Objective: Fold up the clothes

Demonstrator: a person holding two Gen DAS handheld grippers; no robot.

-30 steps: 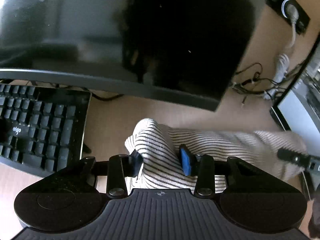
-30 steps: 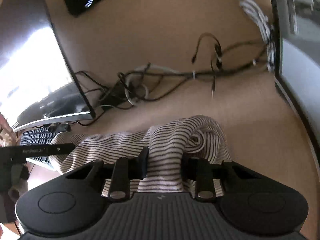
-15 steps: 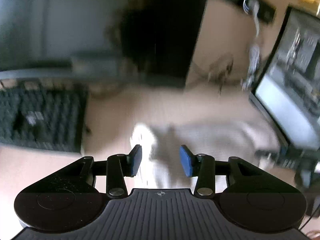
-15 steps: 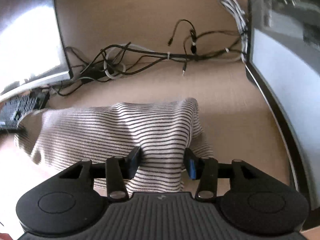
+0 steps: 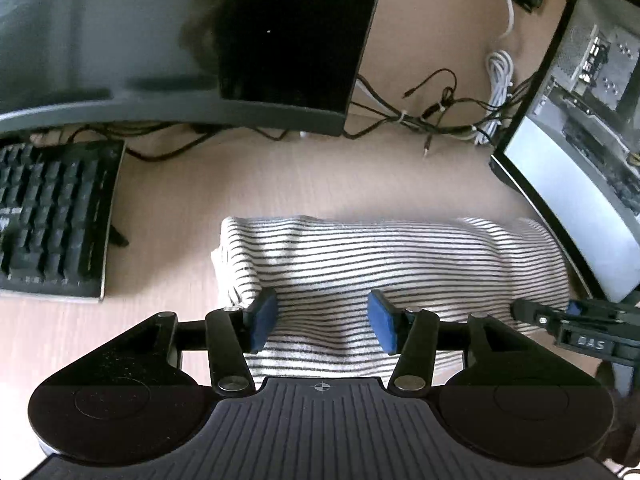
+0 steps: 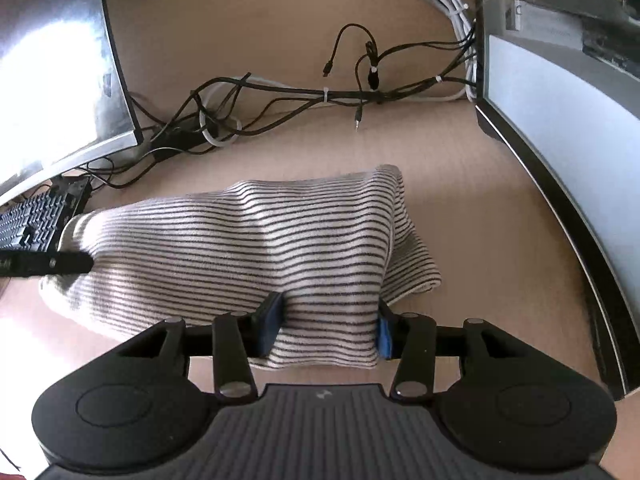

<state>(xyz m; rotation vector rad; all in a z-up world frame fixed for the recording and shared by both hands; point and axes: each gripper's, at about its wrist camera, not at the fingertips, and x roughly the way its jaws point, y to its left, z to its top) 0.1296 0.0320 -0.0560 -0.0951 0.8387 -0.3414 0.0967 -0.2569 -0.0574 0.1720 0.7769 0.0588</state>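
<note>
Knitwear like this striped garment [image 5: 384, 256], lying beside the keyboard [image 5: 52, 216], looks soft and floppy, so we would pinch its near hem, over which our left gripper [image 5: 322, 322] and right gripper [image 6: 326, 328] both stand released.

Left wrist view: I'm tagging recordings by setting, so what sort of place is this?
Probably a home or office computer desk: a keyboard, two monitors and tangled cables surround the striped garment on a wooden desktop.

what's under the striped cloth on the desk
The striped cloth lies on the wooden desk. At its right end a lower layer of the same fabric sticks out, so it is folded over itself. Anything else beneath is covered.
</note>
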